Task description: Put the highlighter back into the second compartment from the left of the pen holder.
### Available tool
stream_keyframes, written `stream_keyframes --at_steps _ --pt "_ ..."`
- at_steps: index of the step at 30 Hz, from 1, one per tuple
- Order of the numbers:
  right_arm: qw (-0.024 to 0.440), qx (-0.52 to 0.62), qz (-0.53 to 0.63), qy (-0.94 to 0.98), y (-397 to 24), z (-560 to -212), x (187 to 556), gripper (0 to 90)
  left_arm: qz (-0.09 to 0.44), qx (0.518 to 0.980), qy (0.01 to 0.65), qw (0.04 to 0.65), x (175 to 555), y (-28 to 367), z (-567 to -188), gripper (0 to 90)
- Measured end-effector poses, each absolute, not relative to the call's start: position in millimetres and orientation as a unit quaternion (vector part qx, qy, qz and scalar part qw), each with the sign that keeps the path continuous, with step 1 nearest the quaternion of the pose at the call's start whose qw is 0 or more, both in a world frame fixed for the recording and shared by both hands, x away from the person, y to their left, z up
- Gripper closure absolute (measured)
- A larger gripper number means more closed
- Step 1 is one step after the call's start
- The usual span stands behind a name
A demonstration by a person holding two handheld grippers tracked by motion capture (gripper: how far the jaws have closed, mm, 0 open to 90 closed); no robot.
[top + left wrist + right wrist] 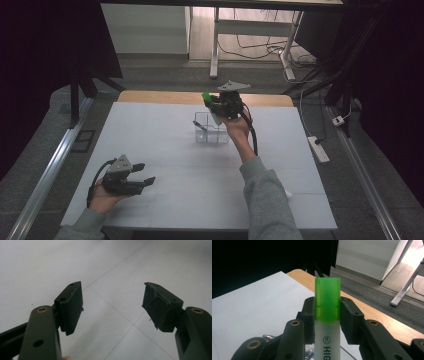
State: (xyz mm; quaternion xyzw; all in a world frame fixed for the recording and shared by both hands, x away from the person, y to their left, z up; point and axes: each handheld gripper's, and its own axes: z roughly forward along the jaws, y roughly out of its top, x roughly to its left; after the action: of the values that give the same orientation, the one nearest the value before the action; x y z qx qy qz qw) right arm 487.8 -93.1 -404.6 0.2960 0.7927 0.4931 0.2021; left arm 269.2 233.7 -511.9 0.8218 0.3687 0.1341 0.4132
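Note:
My right gripper (210, 102) hovers over a clear plastic box (211, 129) at the far middle of the table. It is shut on a highlighter (327, 315) with a white barrel and a green cap; the cap (205, 95) sticks out past the jaws. Both pads press the pen's sides just below the cap. My left gripper (145, 173) rests low at the near left of the table, pointing right. Its jaws stand wide apart, and between its pads (72, 306) I see just the white table surface.
The white table top (165, 150) has a wooden strip (150, 96) along its far edge. Beyond it are grey floor, desk legs and cables. A power strip (318, 149) lies on the floor to the right. Dark curtains flank both sides.

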Motion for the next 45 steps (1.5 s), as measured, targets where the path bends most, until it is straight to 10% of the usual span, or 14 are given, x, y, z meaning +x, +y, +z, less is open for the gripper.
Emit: stream_keyframes --at_steps 17,28,45 --pt "0.202 0.292 0.498 0.791 -83 -414 494 66.0 0.132 0.823 0.369 0.411 269 233 -513 32.1" --pt "0.174 0.304 0.485 0.801 -89 -416 493 40.9 0.133 0.824 0.368 0.409 269 233 -513 32.0" --pt "0.161 0.295 0.481 0.81 -118 -416 469 39.6 0.136 0.825 0.369 0.406 269 232 -513 31.9"
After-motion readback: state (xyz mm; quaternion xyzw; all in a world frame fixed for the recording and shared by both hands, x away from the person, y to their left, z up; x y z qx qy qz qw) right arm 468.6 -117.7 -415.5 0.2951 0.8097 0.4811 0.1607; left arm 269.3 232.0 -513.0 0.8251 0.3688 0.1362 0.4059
